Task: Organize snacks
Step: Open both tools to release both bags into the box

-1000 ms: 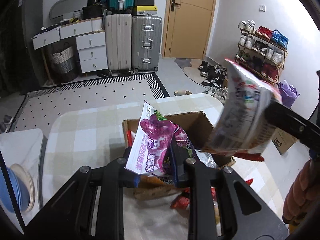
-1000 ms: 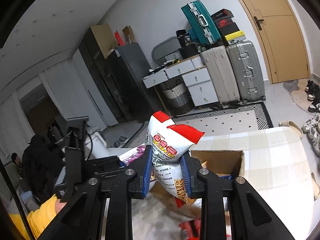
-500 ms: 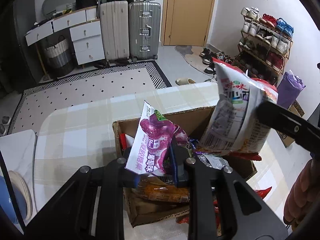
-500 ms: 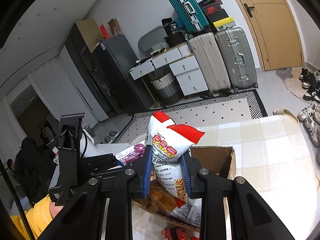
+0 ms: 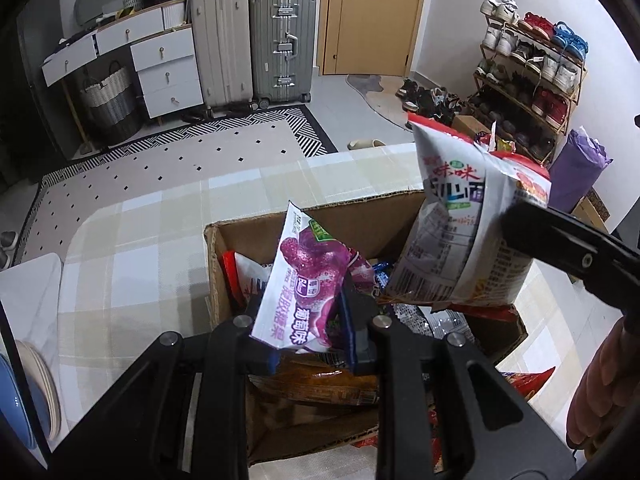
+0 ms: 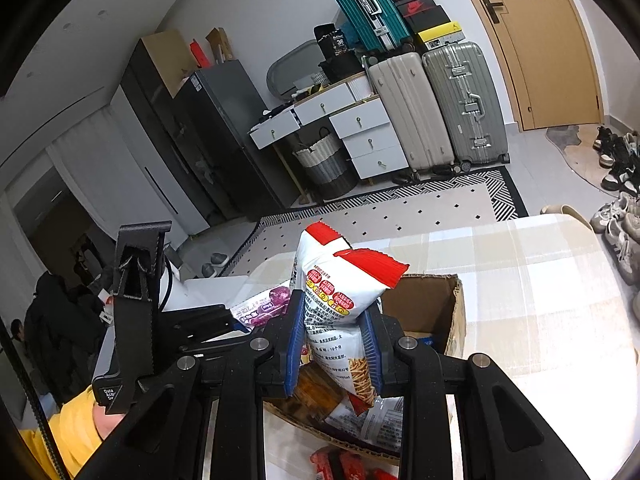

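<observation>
Left tool [image 5: 308, 320] clamped on the lower edge of a purple grape gummy packet [image 5: 308, 280], packet standing up from the jaws and leaning over the near side of an open cardboard box [image 5: 304, 220]. Right tool [image 6: 334, 344] clamped around the waist of a white noodle-snack bag with red sealed top [image 6: 340, 280], bag upright and bulging above the blue pads, likewise poised above the box; from the left wrist view, same bag [image 5: 460, 232] hanging over the box's right half. Below both: box already crowded with an orange-brown pouch [image 5: 320, 380], red and silvery wrappers, blue-wrapped sweets, all loose and overlapping. Box resting on a table with checked cloth [image 5: 140, 240], red packets [image 6: 340, 464] lying outside it on the near side. Likely step: dropping both packets in. Risks, as judged: puffed noodle bag pinched mid-body, so crushing of the contents or a burst seam under tight grip; thin gummy packet held only by its edge, apt to flop and land on the box rim or slide out onto the cloth if released too far toward the near wall; both tools close together over one opening, so a clash of tool against bag; heaped contents leaving little room, so fresh packets spilling over the low near side.
</observation>
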Demonstrator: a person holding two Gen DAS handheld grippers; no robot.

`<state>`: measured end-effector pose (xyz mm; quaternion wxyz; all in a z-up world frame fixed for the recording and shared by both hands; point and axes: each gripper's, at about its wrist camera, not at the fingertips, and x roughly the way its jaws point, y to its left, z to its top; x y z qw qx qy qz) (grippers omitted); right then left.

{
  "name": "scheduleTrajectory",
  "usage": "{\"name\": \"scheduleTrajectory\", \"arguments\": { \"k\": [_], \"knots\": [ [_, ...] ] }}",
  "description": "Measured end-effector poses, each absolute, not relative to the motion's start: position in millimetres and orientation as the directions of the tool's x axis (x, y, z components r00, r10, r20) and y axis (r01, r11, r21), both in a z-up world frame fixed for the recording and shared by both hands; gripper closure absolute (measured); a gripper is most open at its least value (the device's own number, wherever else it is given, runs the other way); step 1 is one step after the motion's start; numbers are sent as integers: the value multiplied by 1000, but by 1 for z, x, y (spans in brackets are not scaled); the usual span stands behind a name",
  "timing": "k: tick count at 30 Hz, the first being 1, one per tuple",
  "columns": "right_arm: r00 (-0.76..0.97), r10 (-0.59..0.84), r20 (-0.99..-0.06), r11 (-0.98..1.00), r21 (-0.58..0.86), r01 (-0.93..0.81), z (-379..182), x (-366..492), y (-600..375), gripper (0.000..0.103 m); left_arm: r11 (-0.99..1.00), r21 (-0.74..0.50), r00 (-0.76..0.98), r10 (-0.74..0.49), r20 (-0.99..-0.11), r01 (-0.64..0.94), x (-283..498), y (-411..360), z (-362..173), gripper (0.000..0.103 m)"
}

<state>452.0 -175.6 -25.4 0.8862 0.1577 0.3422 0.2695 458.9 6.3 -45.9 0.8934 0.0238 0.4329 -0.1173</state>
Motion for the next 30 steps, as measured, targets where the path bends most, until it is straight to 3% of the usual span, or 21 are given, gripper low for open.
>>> {"name": "scheduleTrajectory", "arguments": {
  "k": [10, 14, 17, 30],
  "knots": [
    [622, 568, -540, 818, 454, -353, -30, 449, -177, 76, 972, -67, 591, -191, -784, 224, 458, 14, -56, 77],
    [627, 561, -540, 822, 448, -351, -29, 448, -177, 76, 975, -54, 613, -179, -770, 217, 452, 15, -51, 56],
    [627, 558, -544, 826, 440, -352, -29, 448, -177, 76, 976, -46, 627, -173, -759, 214, 446, 16, -44, 46],
    [619, 546, -564, 835, 424, -350, -27, 445, -169, 76, 979, -52, 641, -168, -749, 195, 421, 31, -27, 44]
  ]
}}
